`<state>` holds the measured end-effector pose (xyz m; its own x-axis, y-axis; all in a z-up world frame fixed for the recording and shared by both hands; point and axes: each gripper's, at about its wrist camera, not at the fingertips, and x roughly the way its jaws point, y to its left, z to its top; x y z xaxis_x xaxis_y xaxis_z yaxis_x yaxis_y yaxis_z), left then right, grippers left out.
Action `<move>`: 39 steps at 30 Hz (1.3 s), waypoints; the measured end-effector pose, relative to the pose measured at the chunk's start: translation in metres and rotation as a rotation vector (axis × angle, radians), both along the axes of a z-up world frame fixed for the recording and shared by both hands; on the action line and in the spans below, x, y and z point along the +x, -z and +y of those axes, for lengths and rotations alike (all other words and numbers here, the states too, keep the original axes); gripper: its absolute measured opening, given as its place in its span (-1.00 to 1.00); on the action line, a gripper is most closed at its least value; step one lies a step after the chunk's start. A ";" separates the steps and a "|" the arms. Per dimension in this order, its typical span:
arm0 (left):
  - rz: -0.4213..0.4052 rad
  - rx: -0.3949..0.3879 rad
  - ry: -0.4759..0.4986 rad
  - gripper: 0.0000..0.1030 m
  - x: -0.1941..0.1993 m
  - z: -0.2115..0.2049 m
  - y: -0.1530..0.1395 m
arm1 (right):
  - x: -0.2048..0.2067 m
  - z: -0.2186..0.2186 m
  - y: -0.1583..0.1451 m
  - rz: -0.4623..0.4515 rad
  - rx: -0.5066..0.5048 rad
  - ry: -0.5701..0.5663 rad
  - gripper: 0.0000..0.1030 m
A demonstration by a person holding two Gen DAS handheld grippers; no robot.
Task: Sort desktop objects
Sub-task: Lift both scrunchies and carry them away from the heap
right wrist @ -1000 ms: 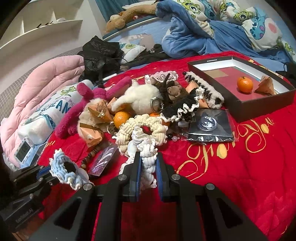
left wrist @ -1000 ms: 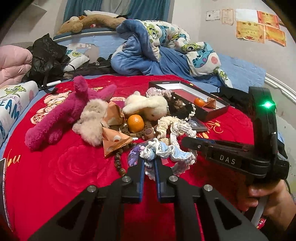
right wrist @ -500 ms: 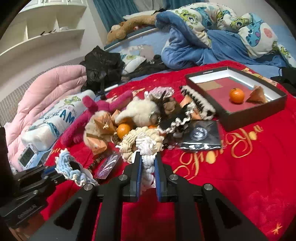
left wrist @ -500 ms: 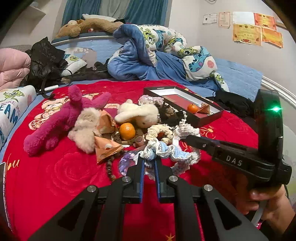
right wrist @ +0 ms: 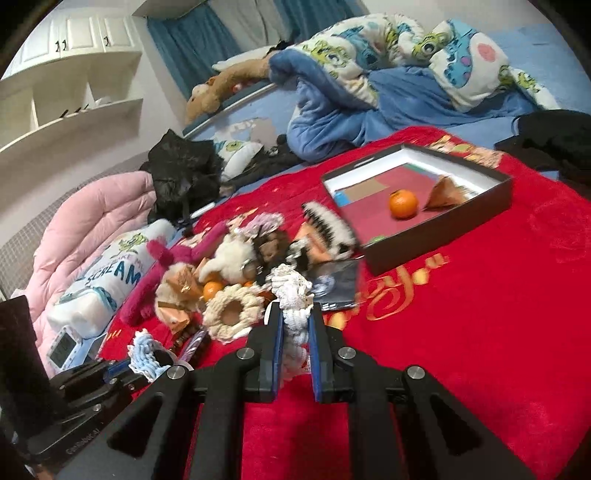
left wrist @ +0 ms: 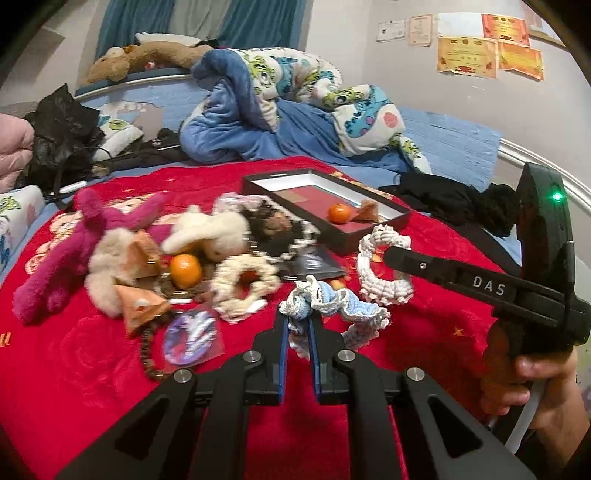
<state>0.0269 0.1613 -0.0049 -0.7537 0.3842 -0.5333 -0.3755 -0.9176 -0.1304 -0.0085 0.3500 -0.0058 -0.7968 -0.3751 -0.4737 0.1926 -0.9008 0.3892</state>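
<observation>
Left tongs [left wrist: 298,325] clamp blue scrunchie [left wrist: 332,302]; right tongs [right wrist: 295,325] clamp white scrunchie [right wrist: 293,295], half hidden.

Home bedroom. Ahead of the fingers: red blanket [left wrist: 74,369] spread over a bed, cartoon-print duvet [left wrist: 295,96] bunched at the far end, plush dog [left wrist: 140,59] on the headboard, teal curtains [left wrist: 240,22] behind. Pink quilt [right wrist: 85,221] and white shelves [right wrist: 74,88] left of the fingers; certificates [left wrist: 480,55] on the wall.
</observation>
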 end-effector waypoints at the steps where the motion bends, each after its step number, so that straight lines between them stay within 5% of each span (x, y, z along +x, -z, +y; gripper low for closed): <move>1: 0.000 0.001 0.010 -0.79 0.000 0.006 0.000 | 0.002 0.005 -0.001 0.002 0.004 0.008 -0.75; 5: 0.002 0.007 0.041 -0.79 0.002 0.025 -0.002 | 0.013 0.029 -0.005 0.019 0.068 0.074 -0.75; 16: -0.029 -0.007 0.108 -0.79 0.006 0.066 0.010 | 0.038 0.085 0.001 0.008 0.043 0.148 -0.75; 39: -0.039 0.034 0.093 -0.79 0.006 0.082 -0.001 | 0.052 0.068 -0.007 0.018 0.107 0.131 -0.75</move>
<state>0.0329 0.2428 -0.0043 -0.6928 0.4694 -0.5475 -0.4524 -0.8741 -0.1769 0.0438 0.4182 0.0012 -0.8442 -0.2154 -0.4909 0.0766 -0.9548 0.2872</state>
